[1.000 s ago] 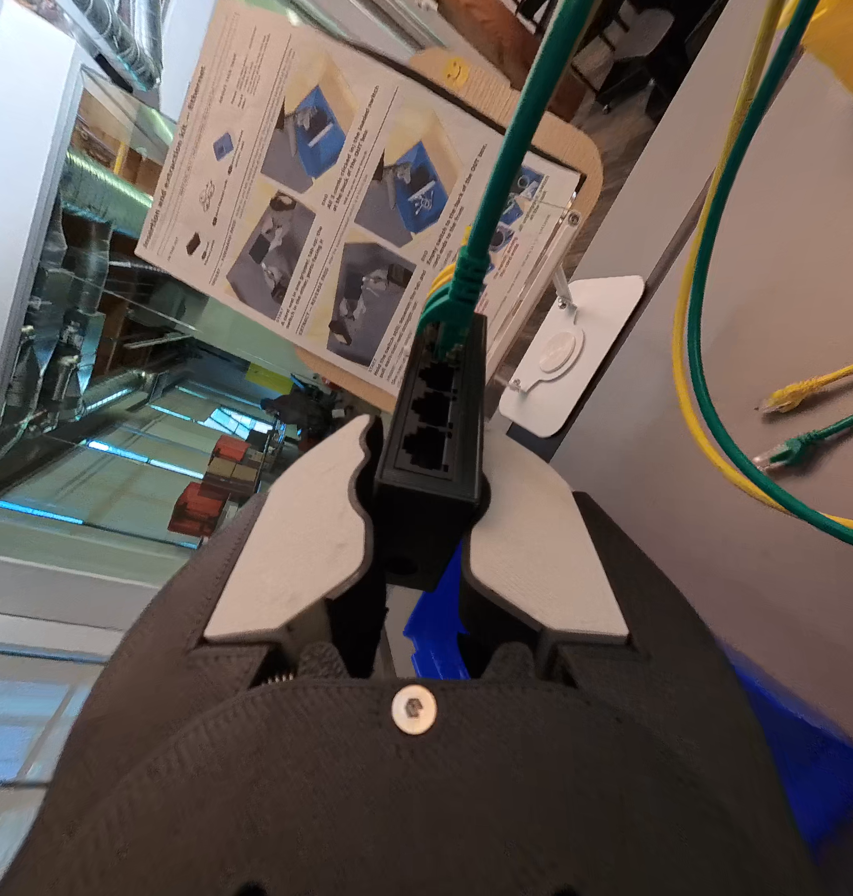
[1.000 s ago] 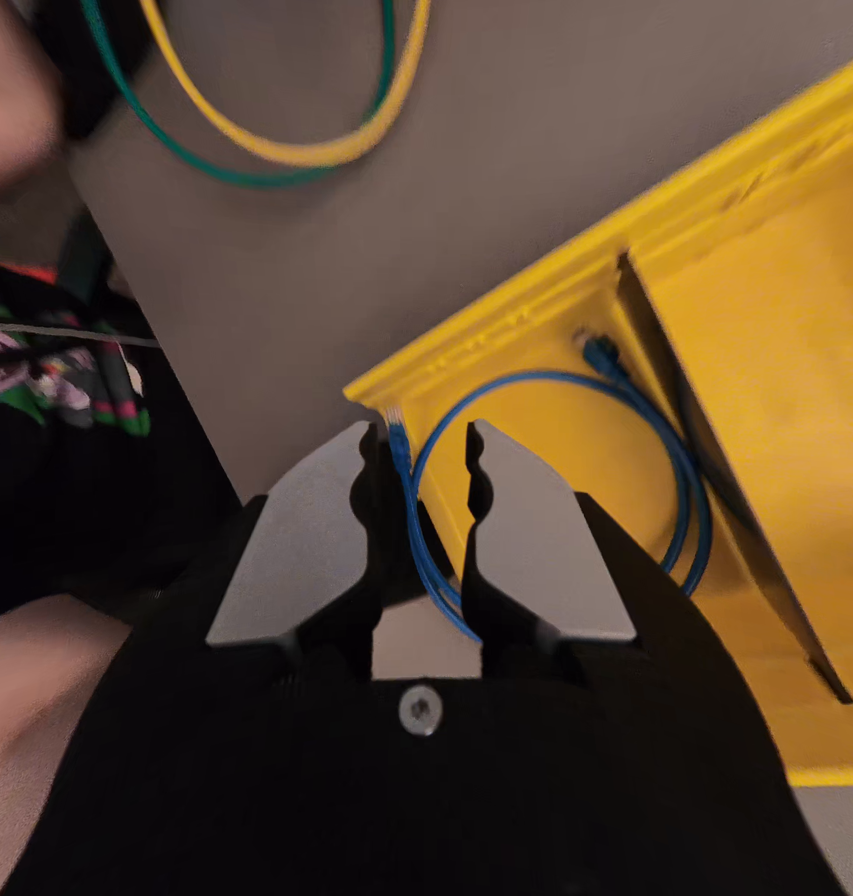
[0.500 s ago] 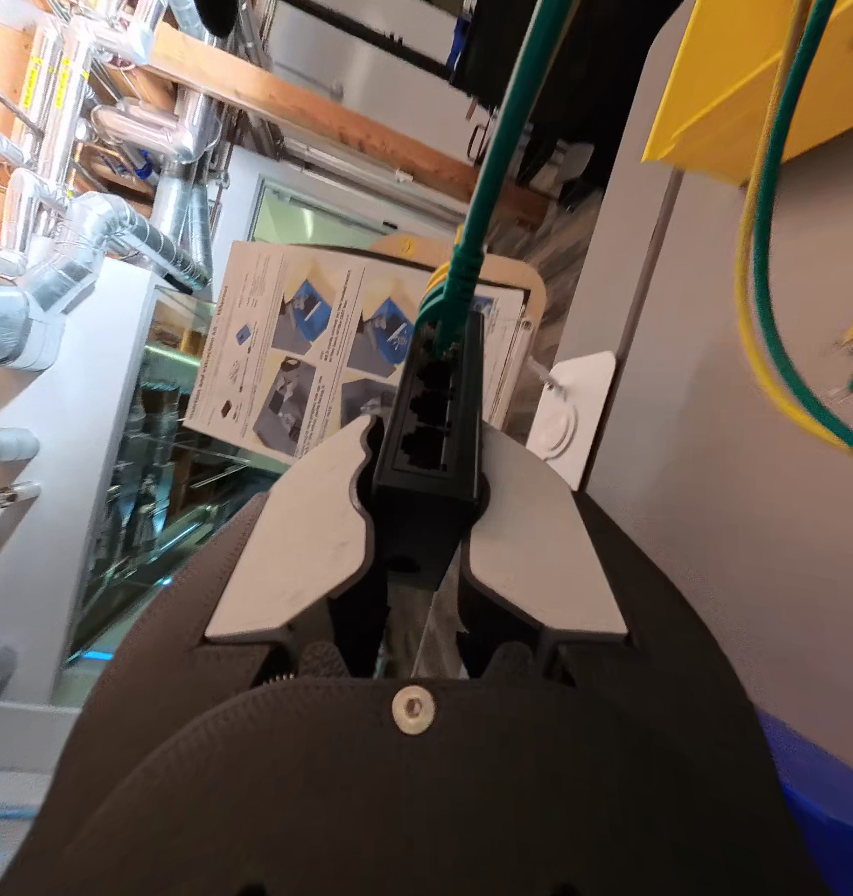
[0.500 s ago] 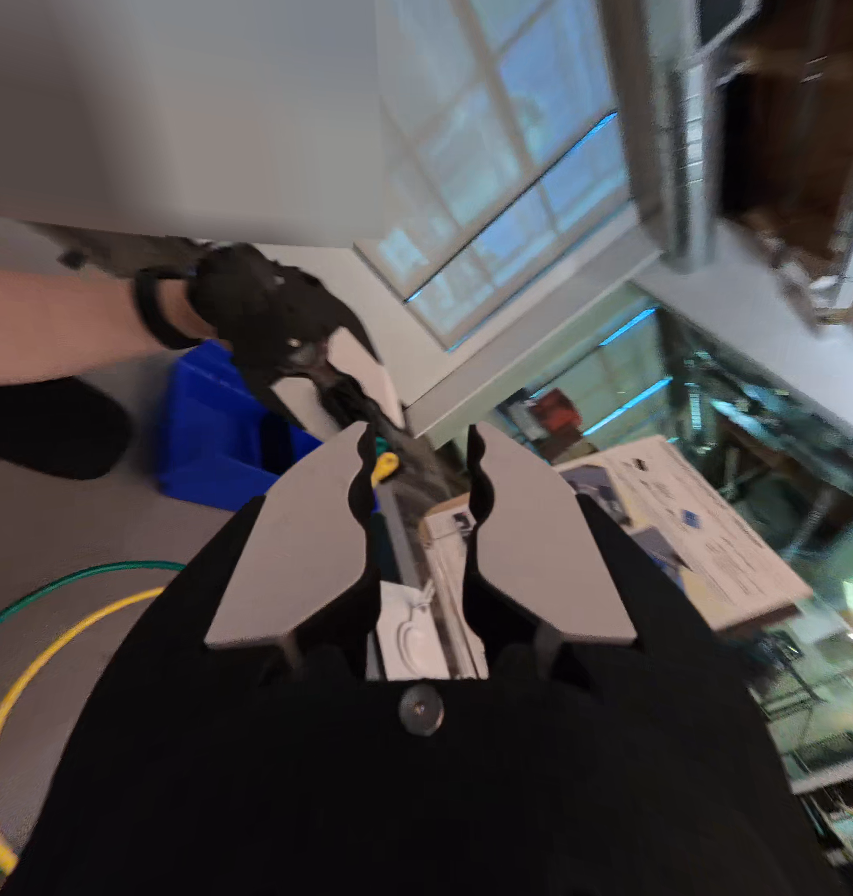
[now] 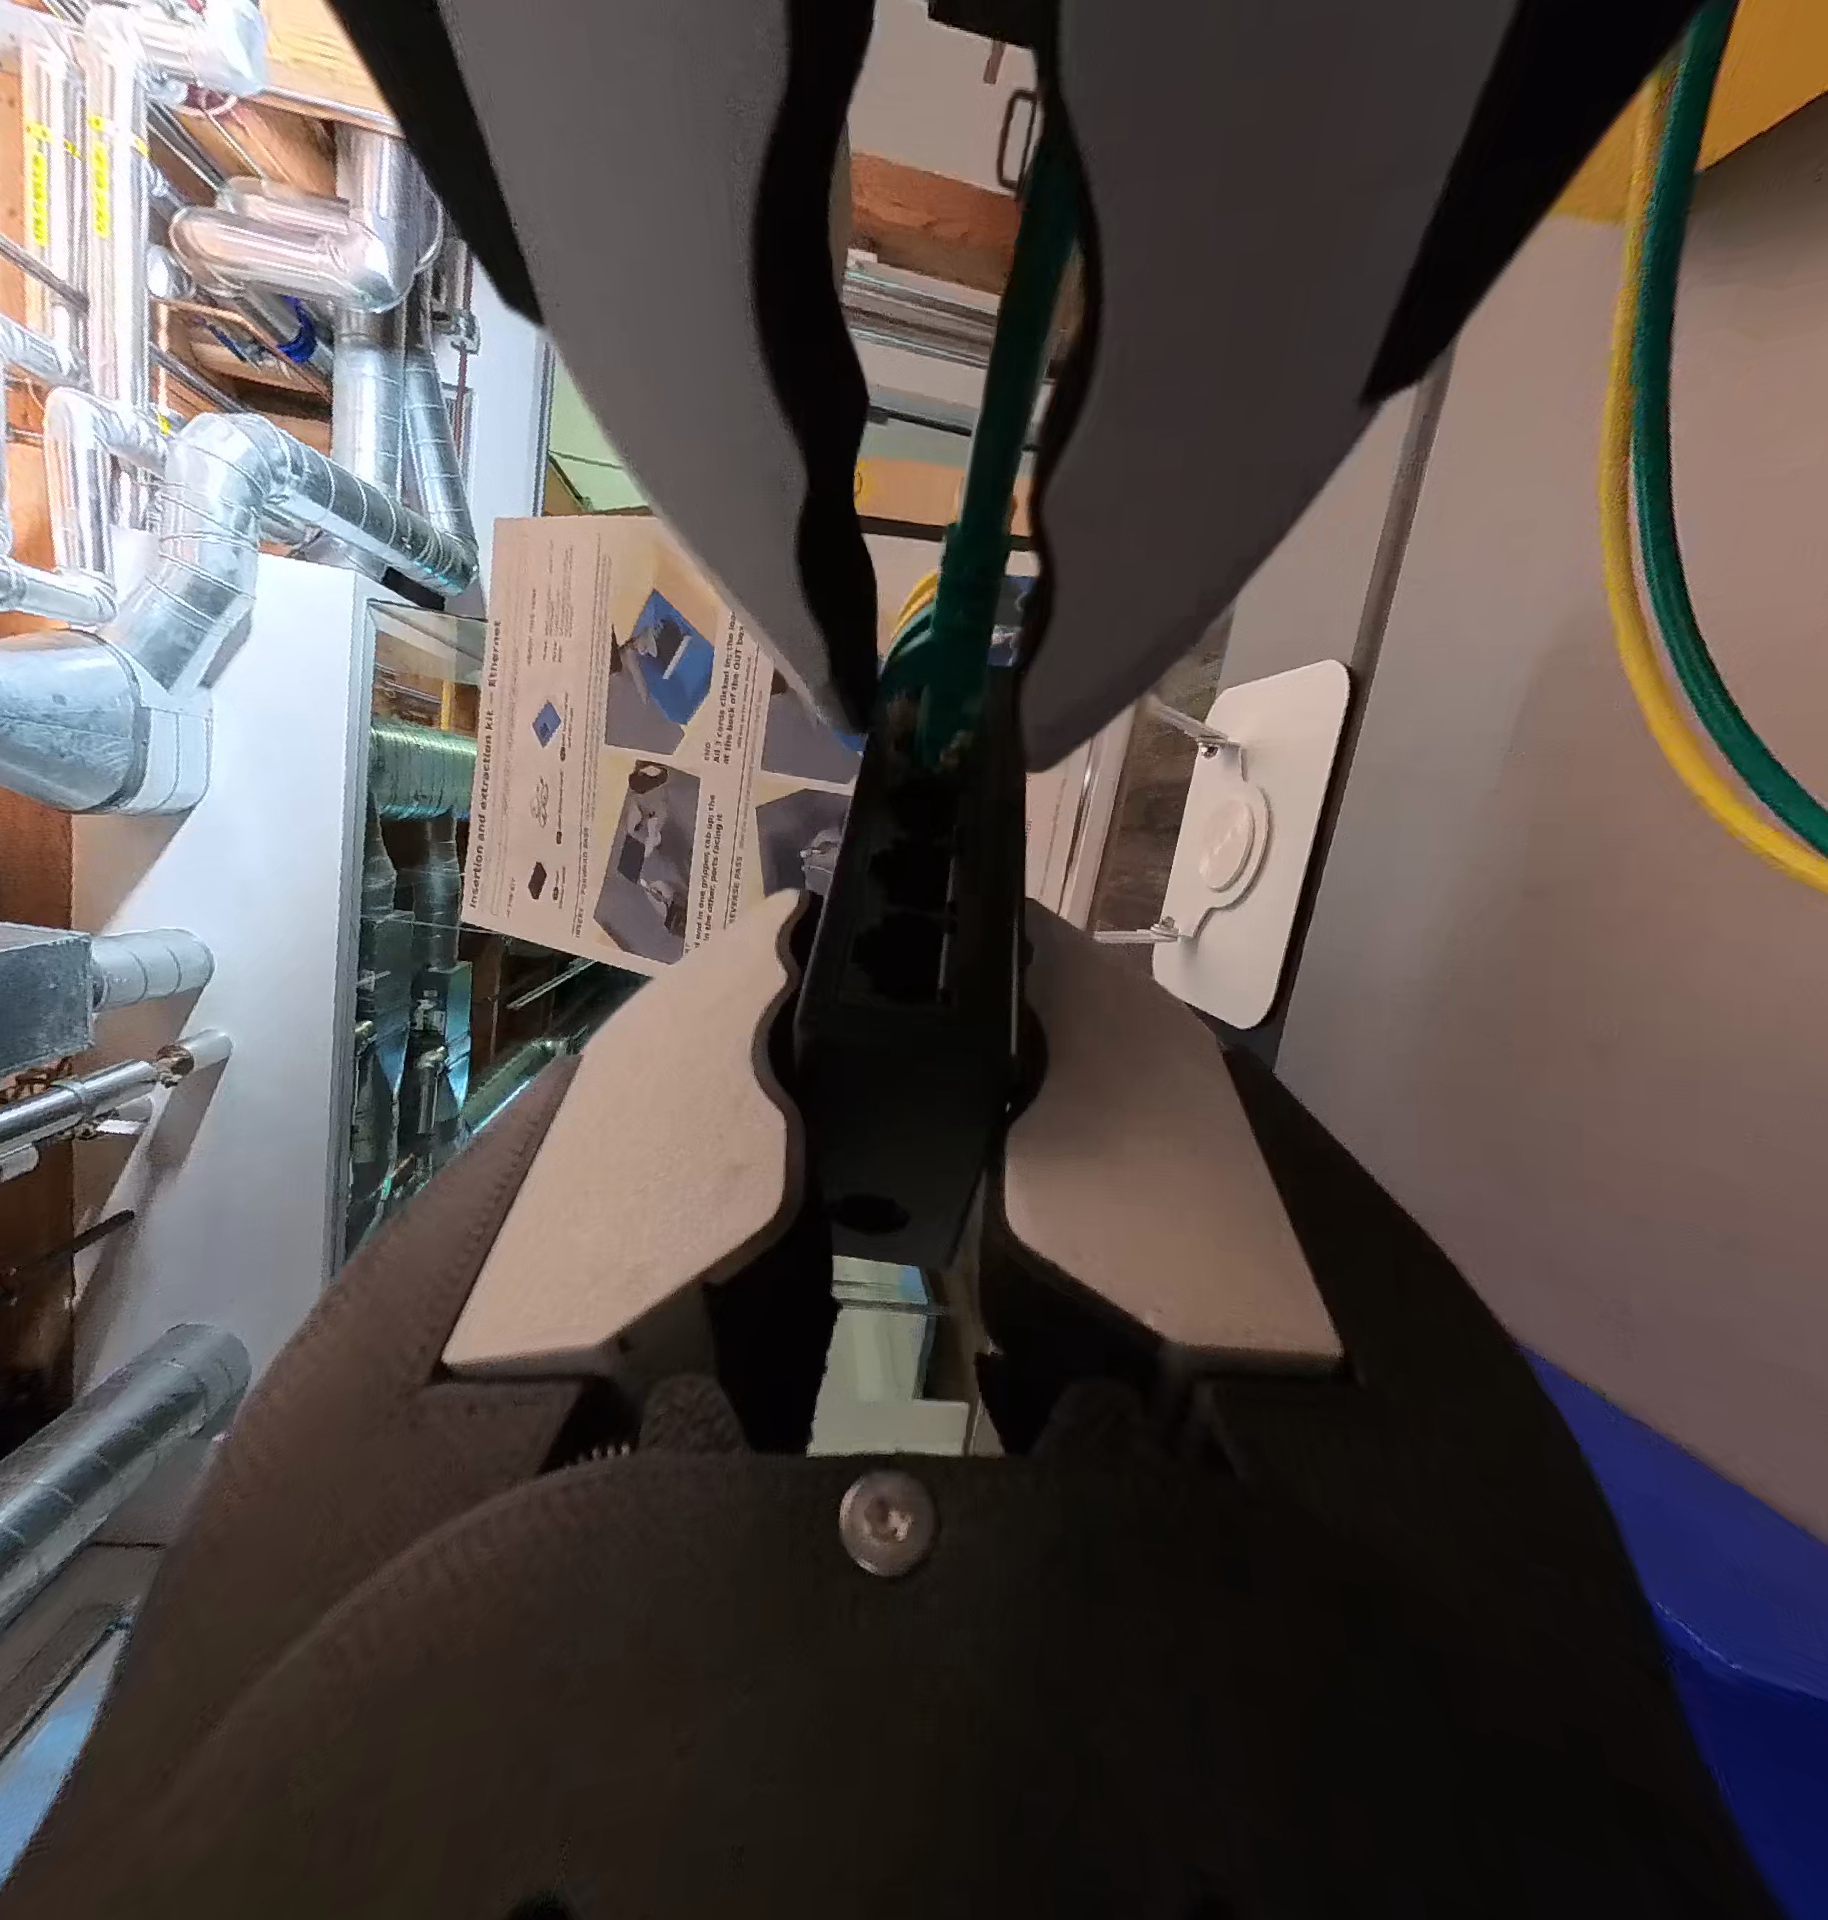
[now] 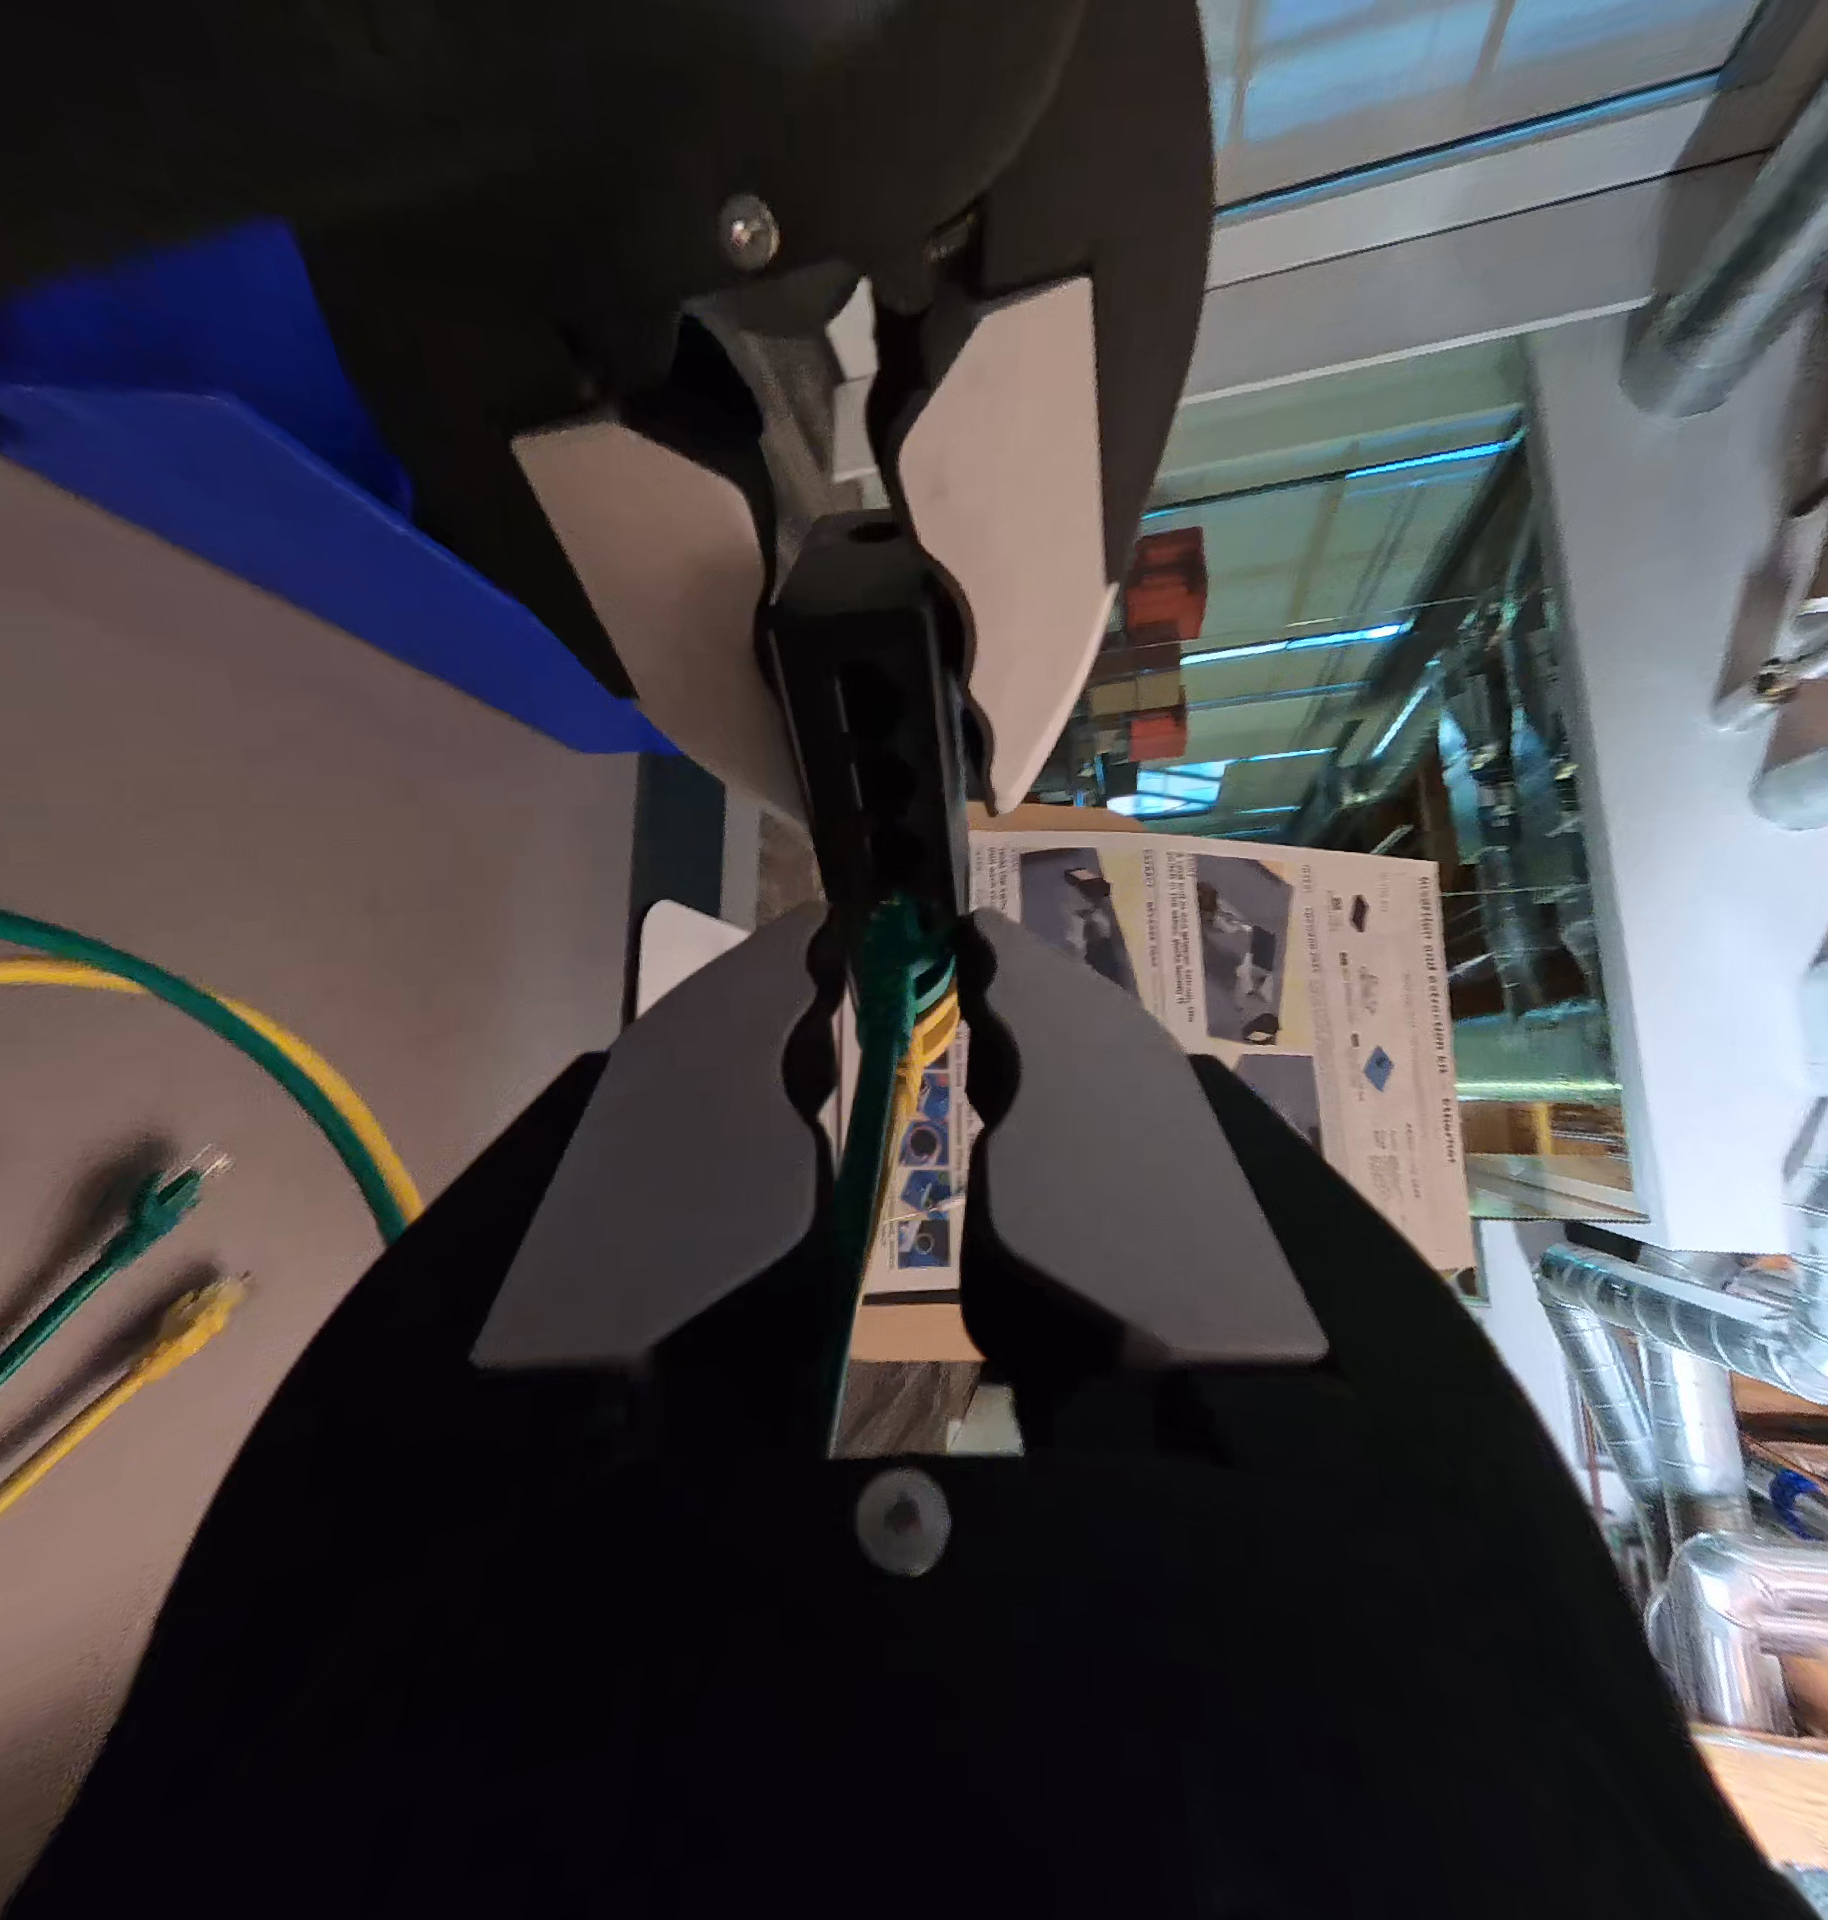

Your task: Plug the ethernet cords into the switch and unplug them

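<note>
Black switch [image 5: 915, 1039] clamped in left hand-held gripper [image 5: 905, 997], right hand-held gripper [image 6: 894, 977] straddling green cord [image 6: 868, 1091]

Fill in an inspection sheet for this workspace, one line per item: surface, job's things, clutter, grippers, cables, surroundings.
Surface: grey table, mostly bare.
Job's things: black switch, held off the table; green cord and a yellow one plugged in at its far end.
Clutter: blue bin; yellow bin.
Grippers: left gripper shut on the switch; right gripper open, fingers either side of the green cord.
Cables: loose green plug and yellow plug on the table.
Surroundings: instruction sheet, silver ducts.
</note>
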Action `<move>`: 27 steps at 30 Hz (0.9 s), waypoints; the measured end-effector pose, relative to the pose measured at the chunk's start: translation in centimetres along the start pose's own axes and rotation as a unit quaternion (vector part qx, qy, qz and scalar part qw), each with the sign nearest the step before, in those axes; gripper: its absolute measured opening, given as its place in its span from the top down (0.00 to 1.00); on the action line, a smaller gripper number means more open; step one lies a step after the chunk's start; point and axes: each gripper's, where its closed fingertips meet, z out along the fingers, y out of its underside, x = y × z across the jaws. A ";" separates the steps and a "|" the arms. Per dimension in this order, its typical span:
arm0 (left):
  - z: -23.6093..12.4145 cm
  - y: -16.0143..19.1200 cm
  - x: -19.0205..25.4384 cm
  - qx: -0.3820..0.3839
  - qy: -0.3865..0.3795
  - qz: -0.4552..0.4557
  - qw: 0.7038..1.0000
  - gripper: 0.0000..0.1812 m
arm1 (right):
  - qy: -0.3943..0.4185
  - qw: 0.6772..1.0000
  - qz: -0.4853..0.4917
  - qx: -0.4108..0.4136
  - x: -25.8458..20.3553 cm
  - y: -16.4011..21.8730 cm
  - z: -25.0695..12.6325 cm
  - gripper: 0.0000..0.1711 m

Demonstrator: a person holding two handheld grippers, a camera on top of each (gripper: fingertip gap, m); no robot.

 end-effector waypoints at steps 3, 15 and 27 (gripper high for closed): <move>-0.1 -0.2 -0.2 0.004 -0.003 -0.002 1.000 0.83 | 0.021 1.000 0.004 0.005 0.4 0.1 -0.2 0.90; 0.0 -1.0 -1.7 0.017 -0.060 0.000 0.998 0.82 | -0.005 1.000 -0.019 -0.002 1.3 0.1 -0.9 0.91; 1.5 0.0 -0.3 0.030 -0.016 -0.030 0.999 0.82 | -0.133 0.986 -0.068 -0.069 0.0 1.3 0.2 0.91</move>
